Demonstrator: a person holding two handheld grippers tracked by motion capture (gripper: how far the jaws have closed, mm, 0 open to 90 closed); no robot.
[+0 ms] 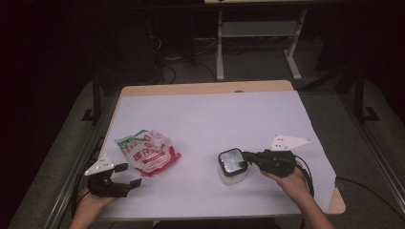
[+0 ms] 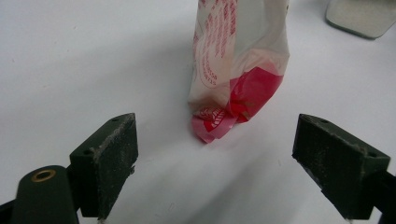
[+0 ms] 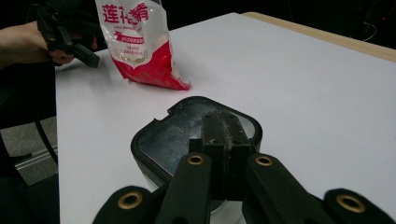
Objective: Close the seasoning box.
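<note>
A white and red printed bag (image 1: 148, 153) lies on the white sheet at the left. In the left gripper view it (image 2: 233, 60) stands just beyond the jaws. My left gripper (image 1: 128, 175) is open near the front left edge, its jaws wide apart (image 2: 215, 135), pointing at the bag's red corner without touching it. A small white container with a dark-rimmed lid (image 1: 232, 166) sits right of centre. My right gripper (image 1: 247, 155) is shut, its closed jaws (image 3: 223, 123) lying over the lid (image 3: 163, 135); nothing visible is pinched between them.
The white sheet (image 1: 215, 109) covers a wooden table with its bare edge (image 1: 205, 88) at the back. Behind it stands another table's white frame (image 1: 219, 52), with cables on the floor. The right gripper view also catches the bag (image 3: 140, 42) and the left gripper (image 3: 84, 53).
</note>
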